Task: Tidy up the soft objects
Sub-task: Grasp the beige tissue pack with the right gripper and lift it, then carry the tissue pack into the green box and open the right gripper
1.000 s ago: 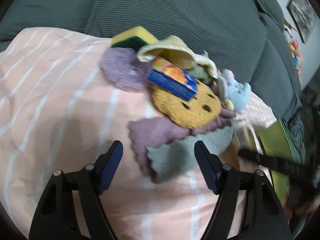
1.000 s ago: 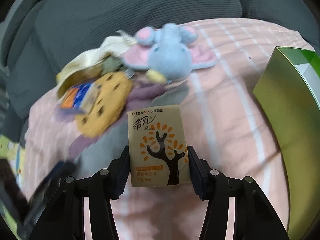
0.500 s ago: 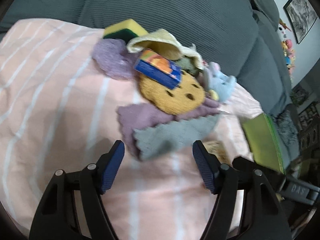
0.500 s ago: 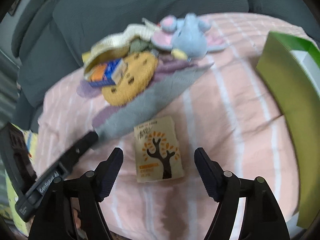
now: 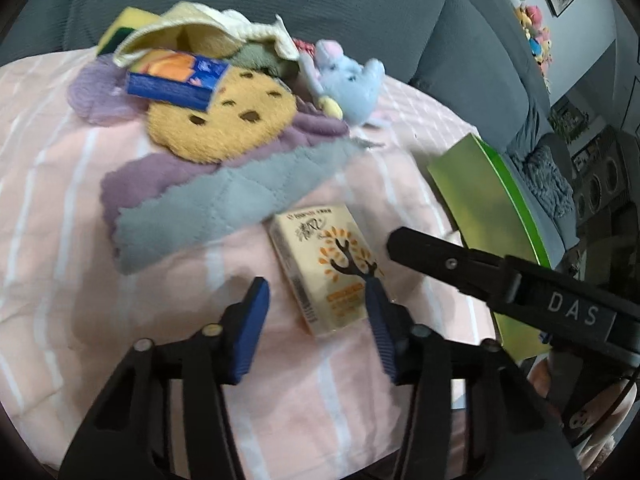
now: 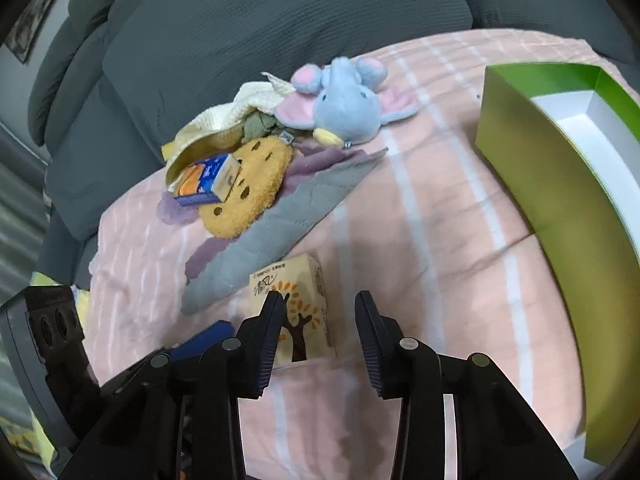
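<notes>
A cream tissue pack with a tree print lies free on the pink striped blanket. My left gripper is open with the pack between its fingers. My right gripper is open, just above and right of the pack. Behind lies a pile: grey cloth, purple cloth, cookie plush, blue tissue pack, blue elephant plush, cream knitted item.
An open green box with a white inside stands at the right on the blanket. A dark grey sofa back rises behind the pile. The right gripper's black body crosses the left wrist view.
My right gripper let go of the cream tissue pack and pulled back and up. My left gripper moved right and now has the pack between its open fingers.
</notes>
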